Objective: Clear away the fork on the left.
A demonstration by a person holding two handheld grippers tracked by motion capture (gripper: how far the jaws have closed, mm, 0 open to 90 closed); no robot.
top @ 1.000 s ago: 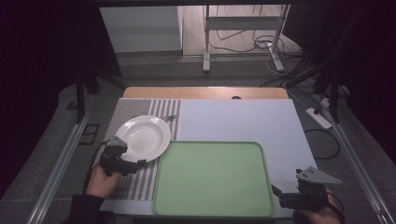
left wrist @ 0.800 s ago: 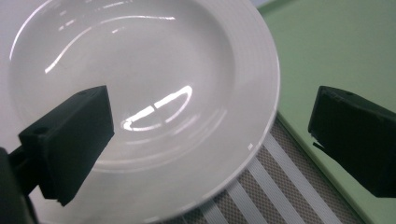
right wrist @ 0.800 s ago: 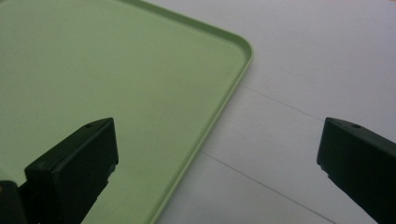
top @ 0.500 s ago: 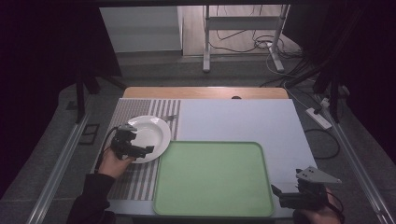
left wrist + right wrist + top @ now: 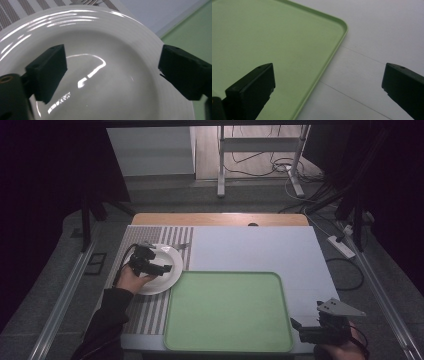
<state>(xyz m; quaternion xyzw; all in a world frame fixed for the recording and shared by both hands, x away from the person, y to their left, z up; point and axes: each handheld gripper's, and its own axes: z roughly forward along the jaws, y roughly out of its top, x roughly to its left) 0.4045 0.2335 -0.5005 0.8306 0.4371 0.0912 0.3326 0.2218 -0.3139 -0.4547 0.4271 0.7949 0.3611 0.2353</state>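
Over the plate: the left claw [image 5: 159,268] is hovering above the white plate [image 5: 169,274], jaws spread wide, the person's left hand [image 5: 131,279] reaching in from the near left edge in a dark sleeve.
At the near right corner: the right claw [image 5: 305,332] is sitting low beside the tray [image 5: 227,312], jaws standing wide apart, gripping nothing.
Plate: it is lying round, glossy and white on the striped mat [image 5: 150,312], showing concentric ridges on its rim [image 5: 105,20] and bright reflections in its well.
Tray: it is lying flat, pale green, matte, with rounded corners and a raised lip [image 5: 329,62], just beside the plate.
Tabletop: its pale sheet [image 5: 255,250] is looking smooth and plain.
Fork: a fork [image 5: 181,245] is lying behind the plate.
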